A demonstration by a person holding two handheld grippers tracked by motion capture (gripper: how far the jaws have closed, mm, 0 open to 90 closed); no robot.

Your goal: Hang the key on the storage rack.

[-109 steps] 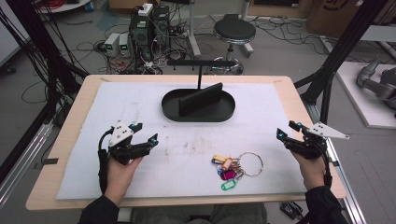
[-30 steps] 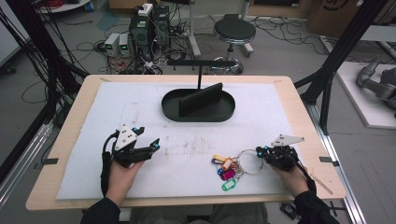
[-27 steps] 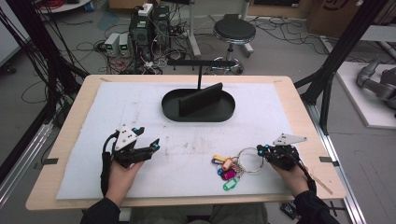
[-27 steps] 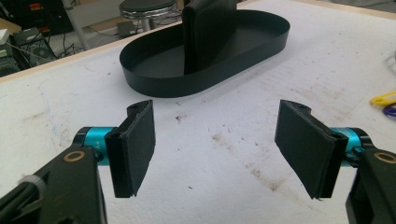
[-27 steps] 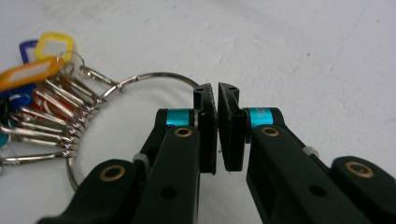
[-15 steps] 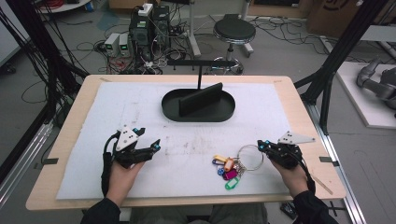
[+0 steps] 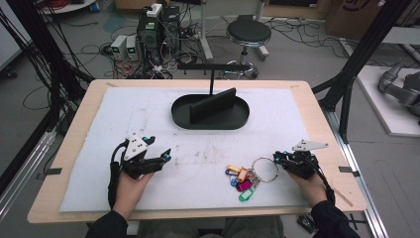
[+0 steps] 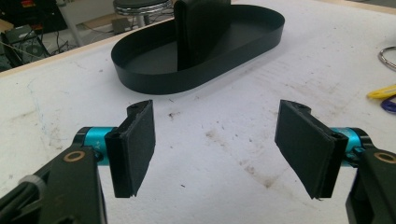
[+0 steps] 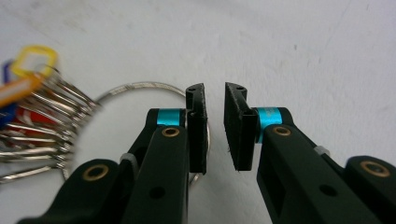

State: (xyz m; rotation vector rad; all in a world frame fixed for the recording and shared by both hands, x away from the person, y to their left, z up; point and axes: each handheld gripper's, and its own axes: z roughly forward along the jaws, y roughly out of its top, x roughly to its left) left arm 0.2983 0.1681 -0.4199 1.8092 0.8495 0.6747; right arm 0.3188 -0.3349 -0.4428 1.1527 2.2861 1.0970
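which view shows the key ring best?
Right gripper view: the key ring is close up, its wire looping behind the right hand-held gripper, whose pads stand slightly apart. High view shows the key ring small beside the tags. Left gripper view catches an arc at the edge.

You get even, fairly soft overhead light in the high view; the white mat (image 7: 148, 124) reads bright but not blown out, and the black tray (image 7: 210, 113) casts hardly any shadow. That picture is slightly soft, with dim floor at the far edge. In the left gripper view, focus holds on the pads and the mat. In the right gripper view, the key ring (image 9: 135, 88) and tags at left blur, and the mat looks paler.
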